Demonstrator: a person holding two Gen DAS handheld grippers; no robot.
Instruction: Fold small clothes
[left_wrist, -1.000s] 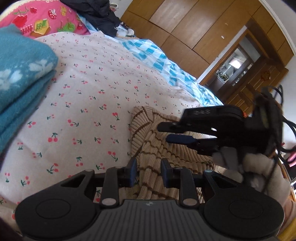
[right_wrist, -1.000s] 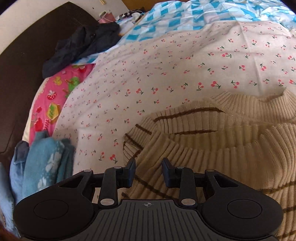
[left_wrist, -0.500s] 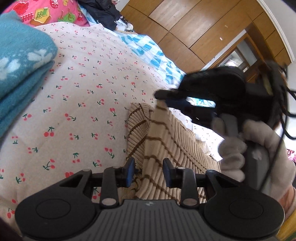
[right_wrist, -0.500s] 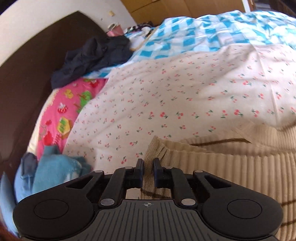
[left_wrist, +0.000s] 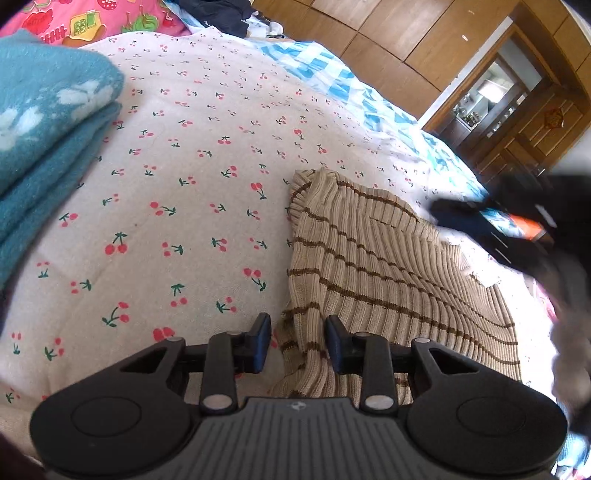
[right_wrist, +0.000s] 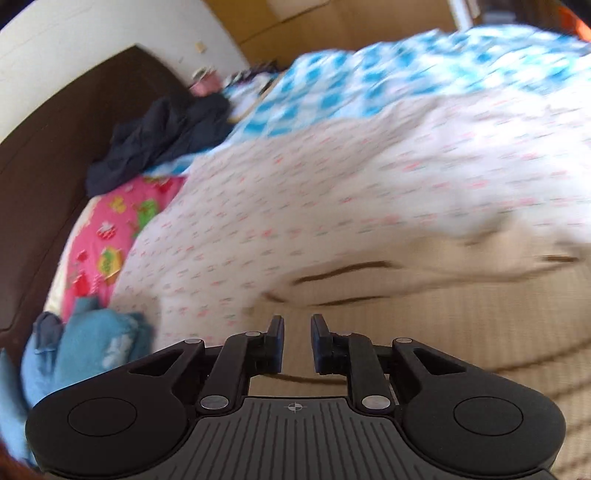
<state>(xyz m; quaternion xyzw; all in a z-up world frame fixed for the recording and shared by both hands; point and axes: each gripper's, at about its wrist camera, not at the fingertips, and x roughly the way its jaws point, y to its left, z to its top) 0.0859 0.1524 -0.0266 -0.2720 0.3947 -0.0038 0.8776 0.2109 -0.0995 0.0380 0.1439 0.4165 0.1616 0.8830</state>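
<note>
While we lean over the bed (left_wrist: 207, 155), our left gripper (left_wrist: 297, 341) hangs low over the near hem of the sweater (left_wrist: 373, 258), and its two blue-padded fingers (left_wrist: 263, 341) stand apart with a ridge of the ribbed knit rising between them; as far as we can see the pads do not press on the cloth. That sweater, beige with thin brown stripes, lies spread on the cherry-print sheet (left_wrist: 177, 206), its striped cuff or collar edge pointing away from us toward the checked blue quilt (left_wrist: 354, 92). To its left, well apart, a folded blue towel (left_wrist: 44, 140) sits at the edge of the sheet, with a pink pillow (left_wrist: 85, 18) behind it and a dark garment (left_wrist: 218, 13) farther back near the wooden wardrobe (left_wrist: 406, 40). Our right gripper (right_wrist: 297, 341) shows in the left view only as a dark blur (left_wrist: 498, 221) above the sweater's far right side. In its own view the scene is smeared, yet its fingers (right_wrist: 277, 341) are sharp: they have just been opening and now stand a narrow way apart with nothing between them, the sweater (right_wrist: 443, 332) lying below and beyond them. Past it we see the sheet (right_wrist: 314, 192), the quilt (right_wrist: 369, 81), the dark garment (right_wrist: 162, 136) against the brown headboard (right_wrist: 48, 158), the pillow (right_wrist: 110, 236) and the towel (right_wrist: 88, 343).
</note>
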